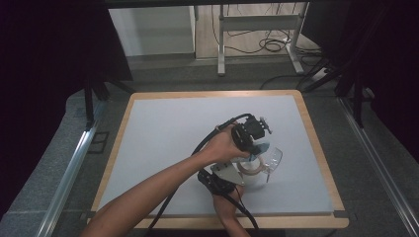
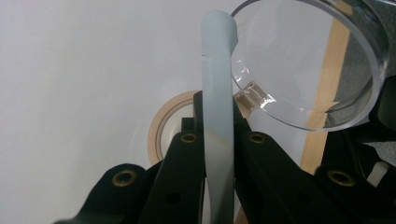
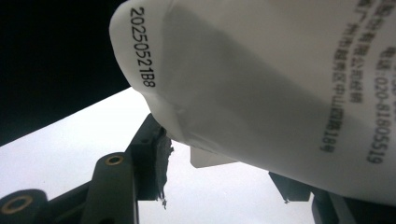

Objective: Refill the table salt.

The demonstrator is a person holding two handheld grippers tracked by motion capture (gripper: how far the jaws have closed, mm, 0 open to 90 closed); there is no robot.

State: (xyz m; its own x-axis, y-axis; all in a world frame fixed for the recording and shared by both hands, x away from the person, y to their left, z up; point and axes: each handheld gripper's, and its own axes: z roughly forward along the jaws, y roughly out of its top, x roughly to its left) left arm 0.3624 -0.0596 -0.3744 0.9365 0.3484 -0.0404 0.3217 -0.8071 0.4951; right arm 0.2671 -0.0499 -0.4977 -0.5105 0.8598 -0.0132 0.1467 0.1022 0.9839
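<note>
Pale blue plastic strip (image 2: 218, 93): thin, stiff, light; left gripper (image 2: 218, 154) fingers clamped flat on it.

White printed paper cup (image 3: 280, 79): crushable; right gripper (image 3: 224, 172) fingers straddle its wall.

Clear plastic lid (image 2: 322, 60): slippery.

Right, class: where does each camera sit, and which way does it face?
High view: above the person's side, facing forward and down on the table; both forearms show.
Left gripper view: rides the left tool, looking along its jaws at a pale blue stick and clear dish.
Right gripper view: rides the right tool, facing a white tub close up.
Shared: high and left gripper views both show the dish.
</note>
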